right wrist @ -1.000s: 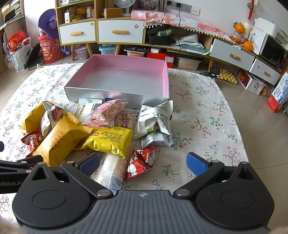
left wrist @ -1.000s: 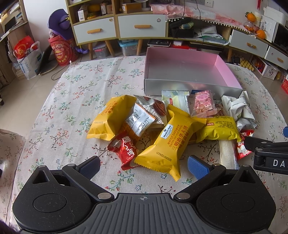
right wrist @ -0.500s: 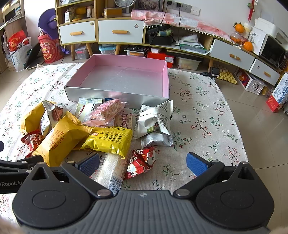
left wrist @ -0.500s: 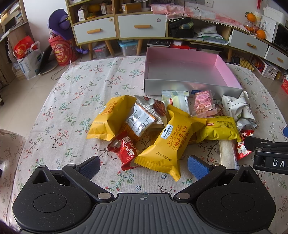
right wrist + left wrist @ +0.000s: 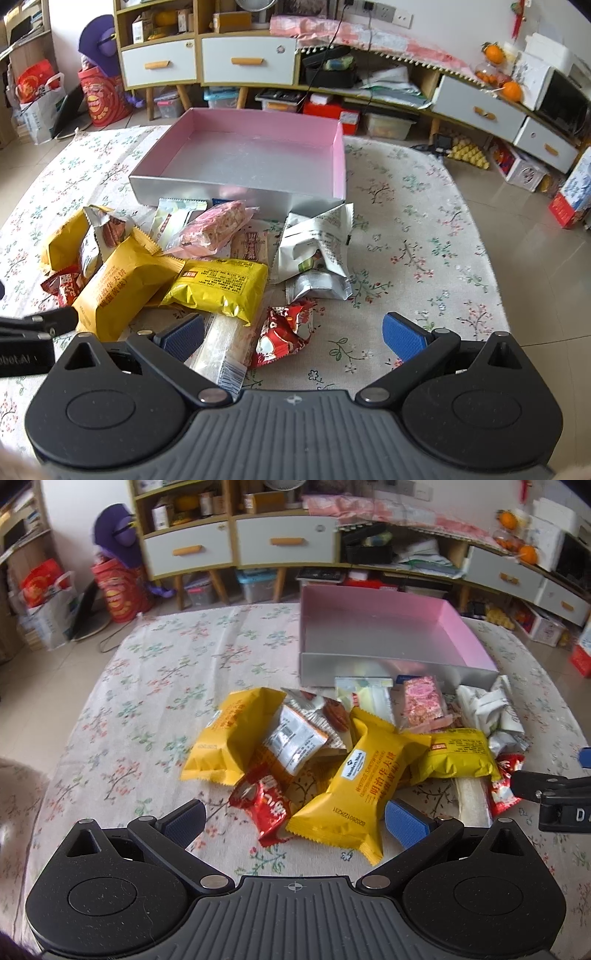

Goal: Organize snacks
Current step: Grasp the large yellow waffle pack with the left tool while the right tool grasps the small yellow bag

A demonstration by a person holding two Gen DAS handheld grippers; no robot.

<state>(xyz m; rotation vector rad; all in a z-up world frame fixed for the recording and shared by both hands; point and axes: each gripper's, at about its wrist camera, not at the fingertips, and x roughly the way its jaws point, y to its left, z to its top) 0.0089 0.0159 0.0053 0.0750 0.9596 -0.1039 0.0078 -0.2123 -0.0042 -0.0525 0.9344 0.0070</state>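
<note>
snacks [image 5: 354,753]: crinkled heap, mostly yellow | box [image 5: 334,166]: pink, seemingly bare

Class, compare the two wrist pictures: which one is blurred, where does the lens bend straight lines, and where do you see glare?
Left wrist view: smeared overall, cabinets and snack packets soft, suggesting camera motion. Right wrist view: crisper, print on the yellow packet nearly legible. Both views: fisheye bows the shelving and table edge. Glare: soft sheen on the box's silver front wall; daylight is even, shadows faint.
</note>
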